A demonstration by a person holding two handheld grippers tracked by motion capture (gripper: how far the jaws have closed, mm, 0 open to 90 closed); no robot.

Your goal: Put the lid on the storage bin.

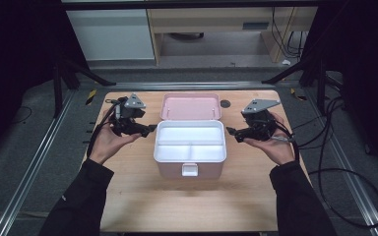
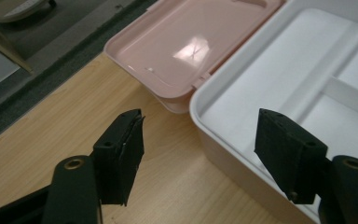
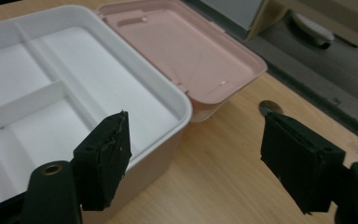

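Pink storage box (image 1: 189, 169) is left lid-open between both tools, left tool (image 1: 147, 129) and right tool (image 1: 230, 132) spread apart, empty; regrasping is judged next.

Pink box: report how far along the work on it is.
Done: the pink box stands open, its lid laid back flat on the table, and the white tray inside is bare. In hand: nothing; the left claw and right claw hang open on either side of the box, off it. Left: whatever follows the opening; nothing lies nearby to load.
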